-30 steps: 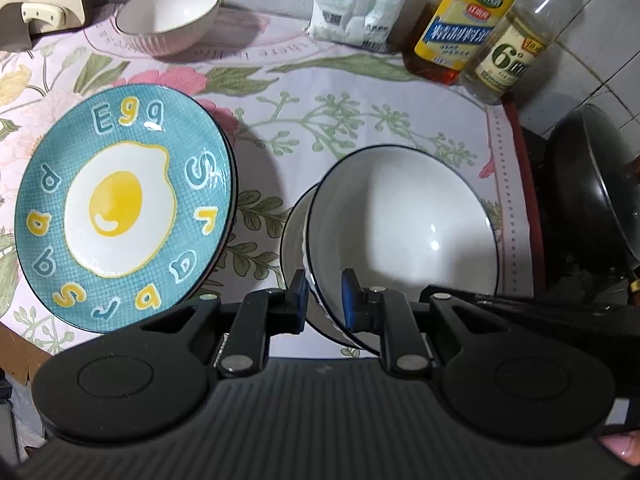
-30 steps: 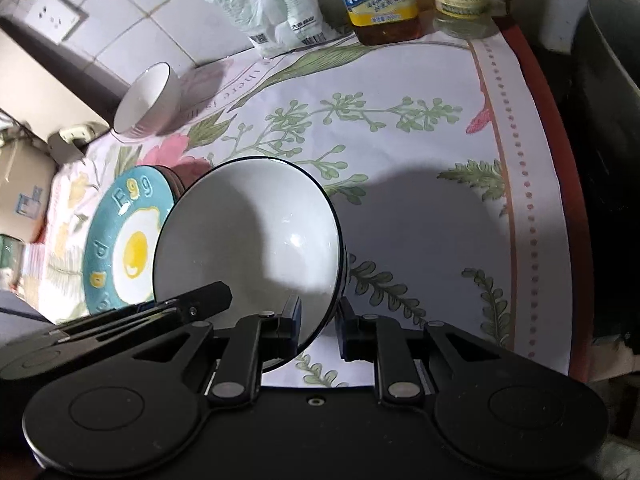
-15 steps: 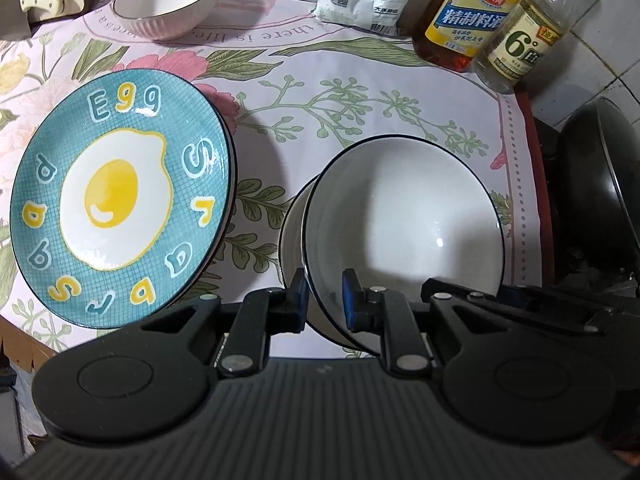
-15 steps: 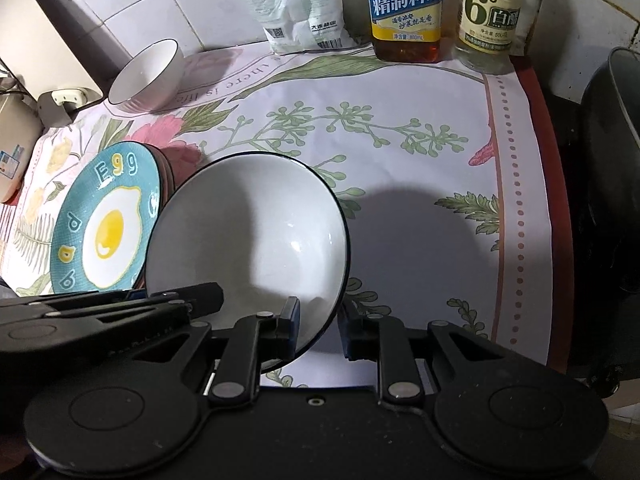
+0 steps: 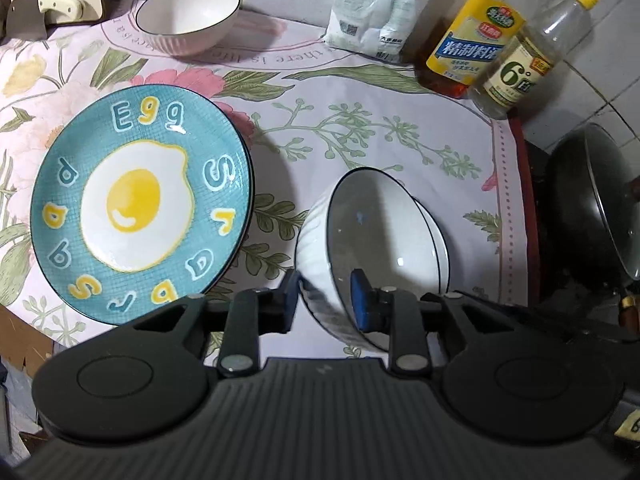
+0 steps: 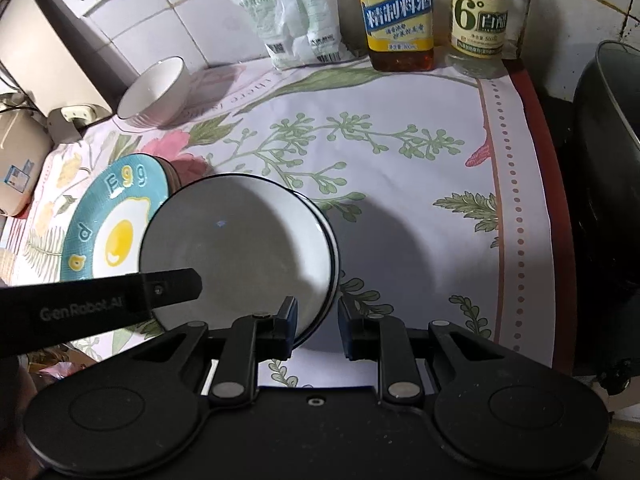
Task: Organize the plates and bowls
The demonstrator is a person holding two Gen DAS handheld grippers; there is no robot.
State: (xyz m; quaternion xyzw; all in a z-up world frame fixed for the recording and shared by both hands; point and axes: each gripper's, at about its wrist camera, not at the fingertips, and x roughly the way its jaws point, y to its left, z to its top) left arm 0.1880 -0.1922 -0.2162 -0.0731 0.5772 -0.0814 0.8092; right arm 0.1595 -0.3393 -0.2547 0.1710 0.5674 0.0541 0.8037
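Left wrist view: left gripper [image 5: 325, 298] loosening astride tilted bowl [image 5: 372, 248] rim | right gripper [image 6: 317, 322] released beside rim | glazed ceramic: rigid, slippery, breakable; grasp by rim.

Left gripper [image 5: 325, 294] angled steeply downward, jaws having just opened slightly, pads straddling a bowl rim, right gripper [image 6: 318, 322] likewise pitched down, jaws narrowly parted about a rim, left finger crossing from 9 o'clock

Three white bowls [image 5: 384, 240], two stacked near right and one far left [image 5: 188, 16], one egg plate [image 5: 140, 208], two bottles [image 6: 400, 12], one white bag [image 6: 296, 16]
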